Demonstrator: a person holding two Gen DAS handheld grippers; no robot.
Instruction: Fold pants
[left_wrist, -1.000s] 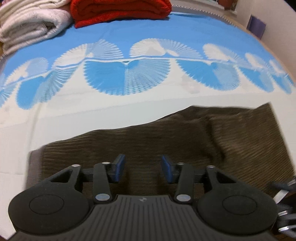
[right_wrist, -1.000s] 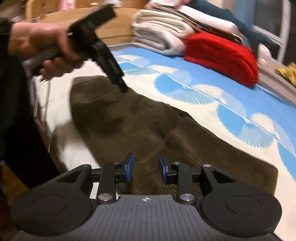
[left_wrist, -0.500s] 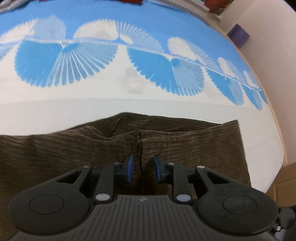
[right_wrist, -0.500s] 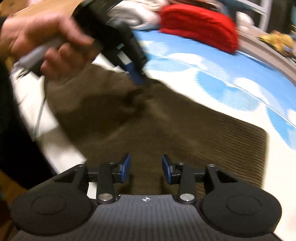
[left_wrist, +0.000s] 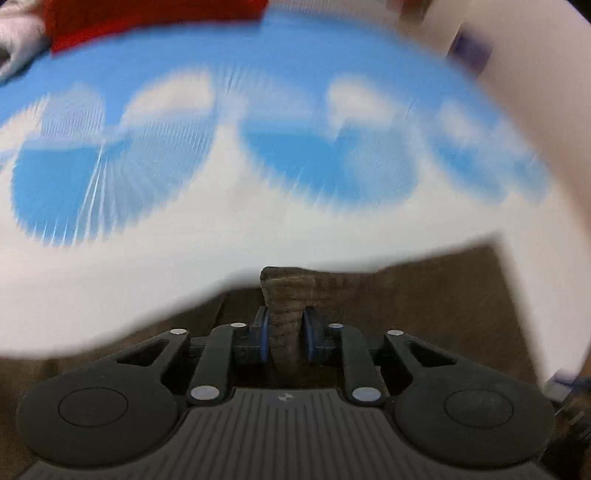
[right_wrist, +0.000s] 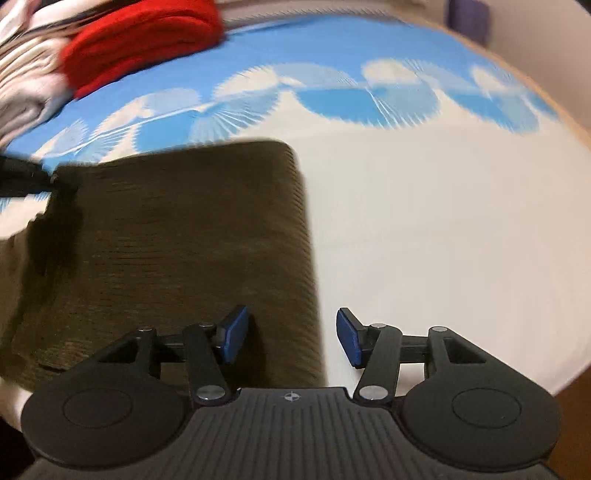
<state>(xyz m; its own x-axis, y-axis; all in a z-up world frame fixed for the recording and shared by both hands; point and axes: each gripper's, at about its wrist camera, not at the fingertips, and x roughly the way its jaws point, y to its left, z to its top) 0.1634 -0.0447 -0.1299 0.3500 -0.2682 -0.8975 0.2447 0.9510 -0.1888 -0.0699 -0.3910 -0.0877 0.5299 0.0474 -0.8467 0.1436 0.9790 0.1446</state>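
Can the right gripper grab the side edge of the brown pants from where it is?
Probably yes. The right gripper has its jaws opening, and the edge of the brown pants runs right between its blue pads with nothing in the way. The left gripper already pinches a fold elsewhere.

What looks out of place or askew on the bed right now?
Nothing stands out. The brown pants lie flat on the bedsheet, apart from a pinched ridge between the left gripper pads. The right gripper, jaws opening, straddles the pants' edge without gripping.
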